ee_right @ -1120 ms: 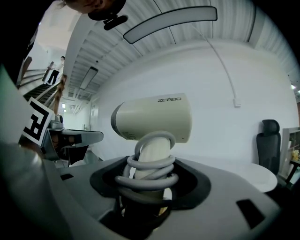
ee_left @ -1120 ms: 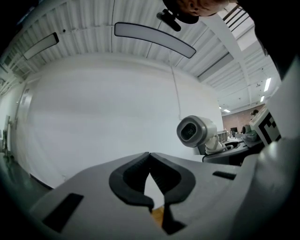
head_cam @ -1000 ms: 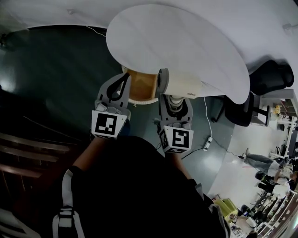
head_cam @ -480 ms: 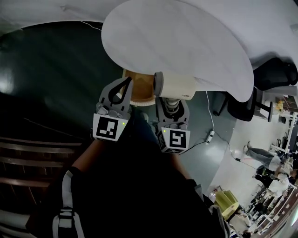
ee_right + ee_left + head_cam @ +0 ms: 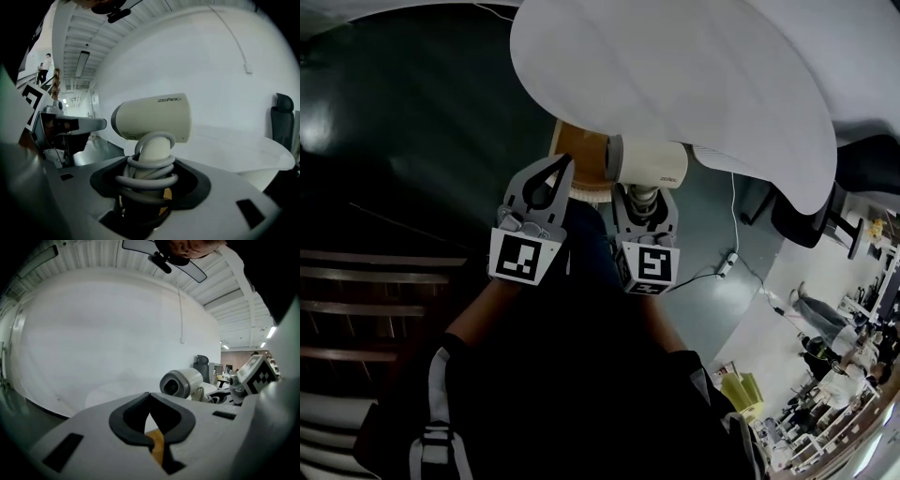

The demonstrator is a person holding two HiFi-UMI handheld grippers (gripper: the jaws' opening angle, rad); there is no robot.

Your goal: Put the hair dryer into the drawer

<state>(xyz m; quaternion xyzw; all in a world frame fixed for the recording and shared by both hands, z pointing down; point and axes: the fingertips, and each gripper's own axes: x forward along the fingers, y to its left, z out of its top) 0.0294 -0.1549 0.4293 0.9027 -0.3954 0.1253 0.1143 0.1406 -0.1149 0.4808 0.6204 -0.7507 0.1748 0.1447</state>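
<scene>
**A:** Hair dryer (image 5: 152, 119): where is it now, and what has hold of it?

**B:** It's at the near edge of the table (image 5: 675, 75). The right gripper (image 5: 150, 180) is clamped on its handle, over the cord (image 5: 149, 164) wound round it, with the barrel lying crosswise above the jaws.

**A:** And the left gripper (image 5: 563, 161)?

**B:** Jaws closed tip to tip with nothing in them, alongside the right one.

**A:** The drawer (image 5: 579, 150)?

**B:** It stands open under that same table edge. The little wood-coloured inside that shows looks bare, and the rest is hidden behind the dryer.

**A:** How should it go in?

**B:** I'd lower it barrel-first, keeping clear of the tabletop's underside. Let go only once the dryer rests on the drawer floor, and see that no cord loop hangs over the rim.
</scene>
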